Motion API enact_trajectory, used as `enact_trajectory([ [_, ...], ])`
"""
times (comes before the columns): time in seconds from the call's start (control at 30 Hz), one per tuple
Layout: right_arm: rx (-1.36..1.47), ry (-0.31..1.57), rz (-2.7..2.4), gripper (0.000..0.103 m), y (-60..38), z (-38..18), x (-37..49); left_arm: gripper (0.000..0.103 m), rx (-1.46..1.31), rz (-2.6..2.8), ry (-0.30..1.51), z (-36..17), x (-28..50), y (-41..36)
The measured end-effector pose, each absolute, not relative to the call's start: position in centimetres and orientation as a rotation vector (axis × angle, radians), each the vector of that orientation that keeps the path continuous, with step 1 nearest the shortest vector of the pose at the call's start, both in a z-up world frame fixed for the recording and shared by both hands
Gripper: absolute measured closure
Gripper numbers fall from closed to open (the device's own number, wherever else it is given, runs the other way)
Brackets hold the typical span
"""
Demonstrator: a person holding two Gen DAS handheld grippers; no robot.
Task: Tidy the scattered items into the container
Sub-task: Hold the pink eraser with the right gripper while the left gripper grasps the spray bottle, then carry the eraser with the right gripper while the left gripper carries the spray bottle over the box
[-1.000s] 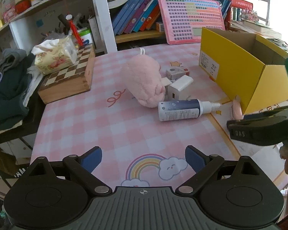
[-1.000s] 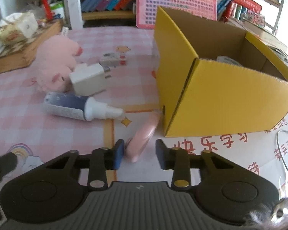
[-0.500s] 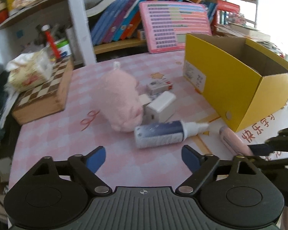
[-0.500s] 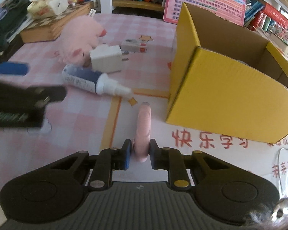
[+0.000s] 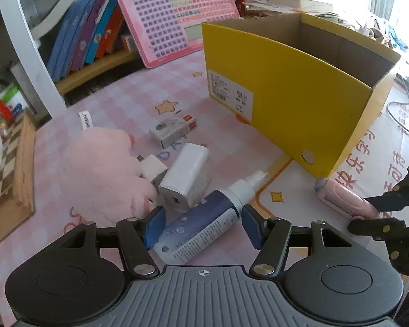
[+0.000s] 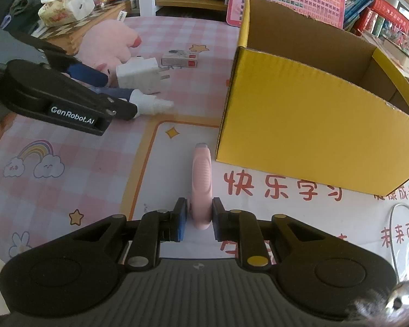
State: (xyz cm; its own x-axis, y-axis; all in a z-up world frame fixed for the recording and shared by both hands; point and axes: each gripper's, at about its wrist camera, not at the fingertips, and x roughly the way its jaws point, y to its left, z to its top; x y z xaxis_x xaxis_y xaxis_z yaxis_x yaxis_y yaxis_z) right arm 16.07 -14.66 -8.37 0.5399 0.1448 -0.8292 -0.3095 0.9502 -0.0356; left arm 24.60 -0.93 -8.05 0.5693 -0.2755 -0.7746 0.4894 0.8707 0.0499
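Note:
A navy and white spray bottle [image 5: 204,226] lies on the pink mat. It sits between the fingers of my left gripper [image 5: 203,227], whose jaws are closing around it with the pads just short of pressing. From the right wrist view the left gripper [image 6: 114,92] hides most of the bottle [image 6: 150,103]. My right gripper [image 6: 200,219] is shut on one end of a pink oblong gadget [image 6: 201,179], which lies beside the yellow cardboard box [image 6: 300,125]. The left wrist view shows the same gadget [image 5: 340,196], right gripper [image 5: 364,214] and open-topped box [image 5: 286,103].
A pink plush [image 5: 101,169], a white charger [image 5: 185,177], a smaller white plug [image 5: 152,167] and a small carton [image 5: 174,129] lie near the bottle. A wooden chessboard box [image 5: 11,163] stands at the left. A pink chart board [image 5: 177,13] leans on the bookshelf.
My left gripper has moved in over the spray bottle and its jaws have narrowed around it. My right gripper has closed onto the pink gadget and shifted slightly.

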Motion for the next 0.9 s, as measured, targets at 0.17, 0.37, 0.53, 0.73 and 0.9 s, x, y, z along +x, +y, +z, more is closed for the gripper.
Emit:
enact_trajectory([
  [0.17,-0.195,0.960,0.286,0.085,-14.9,-8.4,15.9,0.054,0.199,-0.522,0.936,-8.0,23.9,-0.7],
  [0.37,-0.216,0.945,0.294,0.085,-14.6,-8.5,16.1,0.059,0.214,-0.459,0.951,-9.2,23.9,-1.6],
  [0.53,-0.240,0.936,0.303,0.084,-14.0,-8.7,16.5,0.063,0.206,-0.426,0.937,-9.3,24.1,-2.1],
  [0.73,-0.237,0.929,0.304,0.083,-13.7,-8.7,16.8,0.072,0.138,-0.402,0.956,-9.0,23.8,-1.2],
  [0.9,-0.212,0.935,0.334,0.085,-13.9,-8.6,17.1,0.073,-0.015,-0.363,0.974,-8.8,22.3,0.7],
])
